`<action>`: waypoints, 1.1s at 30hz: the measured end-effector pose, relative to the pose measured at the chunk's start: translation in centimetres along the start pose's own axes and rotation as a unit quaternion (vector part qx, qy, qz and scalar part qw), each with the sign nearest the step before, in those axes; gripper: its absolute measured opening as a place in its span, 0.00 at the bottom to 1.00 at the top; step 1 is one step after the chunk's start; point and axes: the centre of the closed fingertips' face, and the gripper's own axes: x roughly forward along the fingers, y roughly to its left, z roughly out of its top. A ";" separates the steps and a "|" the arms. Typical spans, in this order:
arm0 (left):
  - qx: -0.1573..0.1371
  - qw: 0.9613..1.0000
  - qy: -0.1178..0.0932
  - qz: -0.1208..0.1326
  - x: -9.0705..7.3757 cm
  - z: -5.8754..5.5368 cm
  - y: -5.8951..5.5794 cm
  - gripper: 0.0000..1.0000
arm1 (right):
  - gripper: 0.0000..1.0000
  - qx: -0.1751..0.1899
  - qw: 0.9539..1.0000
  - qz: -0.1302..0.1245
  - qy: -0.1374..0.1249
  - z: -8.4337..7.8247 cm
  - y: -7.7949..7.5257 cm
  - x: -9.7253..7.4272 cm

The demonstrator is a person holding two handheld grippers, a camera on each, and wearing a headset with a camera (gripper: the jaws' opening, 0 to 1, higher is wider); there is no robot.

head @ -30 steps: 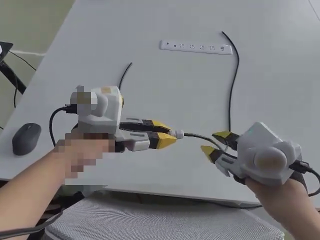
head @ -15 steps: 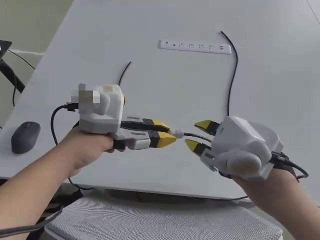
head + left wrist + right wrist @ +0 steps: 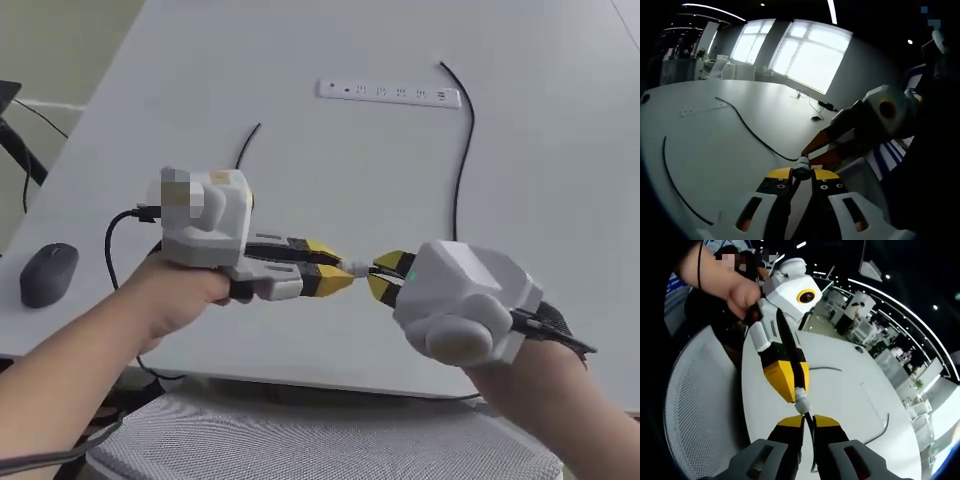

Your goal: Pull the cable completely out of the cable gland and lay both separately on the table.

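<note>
My left gripper (image 3: pixel 345 272) hangs above the table's near edge, shut on the small white cable gland (image 3: pixel 353 267). In the left gripper view the gland (image 3: pixel 801 165) sits between my yellow jaws (image 3: pixel 801 176). A thin black cable (image 3: pixel 461 170) leaves the gland and runs far across the white table. My right gripper (image 3: pixel 378 275) faces the left one, its jaws pressed together on the cable right beside the gland. In the right gripper view the cable (image 3: pixel 810 416) passes between the jaws of that gripper (image 3: pixel 810 422), with the gland (image 3: pixel 801 402) just beyond.
A white power strip (image 3: pixel 390 93) lies at the back of the table (image 3: pixel 300 180). A short black wire (image 3: pixel 248 148) lies left of centre, a dark mouse (image 3: pixel 47 272) at the left edge. A mesh chair seat (image 3: pixel 330 440) sits below the near edge.
My right gripper has moved left along the cable up to the gland, and its jaws have gone from apart to closed. The left gripper has stayed in place with the gland.
</note>
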 end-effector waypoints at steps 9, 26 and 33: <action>0.012 1.000 0.008 0.000 0.3 -0.2 0.0 0.15 | 0.00 -0.009 1.000 0.003 0.010 -0.6 0.2 0.2; 0.014 1.000 0.003 0.001 0.2 0.4 0.2 0.15 | 0.00 0.034 0.999 -0.019 0.031 -3.2 -1.5 -0.1; 0.015 1.000 0.001 0.001 0.3 0.5 0.1 0.15 | 0.00 0.099 0.994 -0.033 0.034 -4.6 -2.1 0.0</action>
